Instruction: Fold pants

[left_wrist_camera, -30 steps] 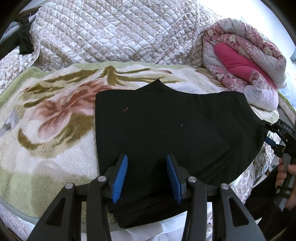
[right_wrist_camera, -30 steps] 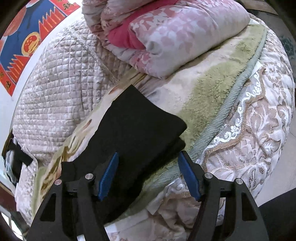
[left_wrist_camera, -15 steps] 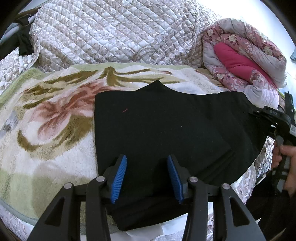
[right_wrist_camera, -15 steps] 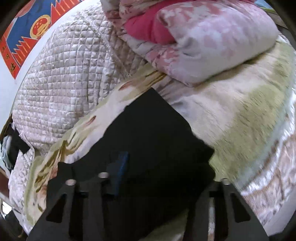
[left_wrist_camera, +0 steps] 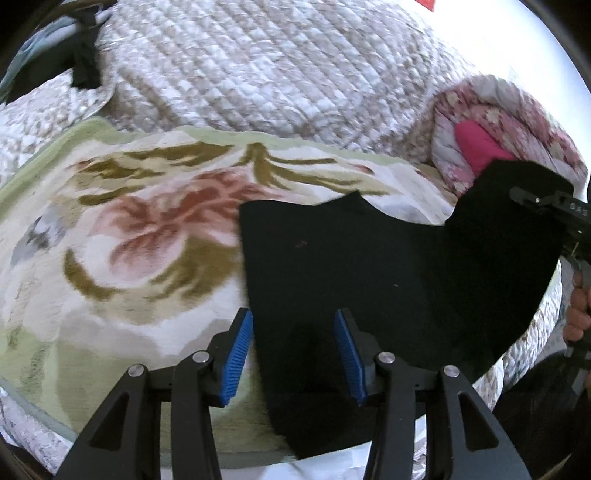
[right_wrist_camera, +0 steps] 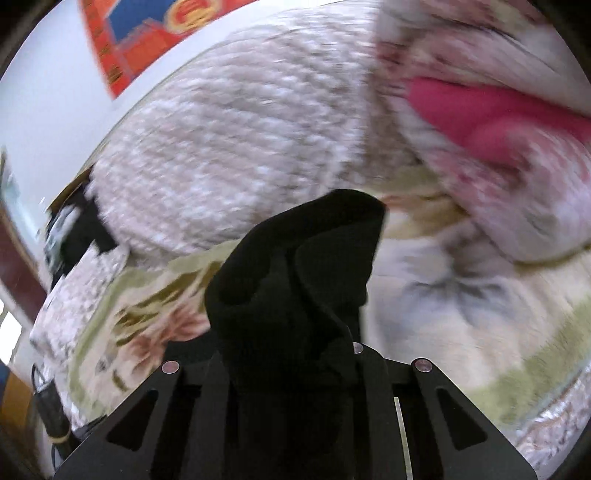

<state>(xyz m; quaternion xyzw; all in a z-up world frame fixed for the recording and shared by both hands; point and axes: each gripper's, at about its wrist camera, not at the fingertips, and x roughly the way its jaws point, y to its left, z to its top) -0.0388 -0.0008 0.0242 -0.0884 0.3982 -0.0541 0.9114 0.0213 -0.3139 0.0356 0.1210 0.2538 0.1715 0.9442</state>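
Observation:
Black pants (left_wrist_camera: 388, 277) lie folded on a floral blanket (left_wrist_camera: 140, 236) on the bed. My left gripper (left_wrist_camera: 293, 354) is open, its blue pads on either side of the pants' near left edge, low over the cloth. My right gripper (right_wrist_camera: 291, 354) is shut on the right end of the pants (right_wrist_camera: 295, 266), which bunches up in front of its hidden pads. In the left wrist view the right gripper (left_wrist_camera: 554, 206) holds that end lifted above the bed at the far right.
A quilted beige cover (left_wrist_camera: 258, 74) is heaped behind the blanket. A rolled pink floral duvet (left_wrist_camera: 491, 125) lies at the back right. Dark clothes (left_wrist_camera: 55, 55) sit at the back left. A red and blue poster (right_wrist_camera: 147, 26) hangs on the wall.
My right gripper closed on the right end of the pants and lifted it up off the bed. My left gripper shifted slightly left along the near edge and stayed open.

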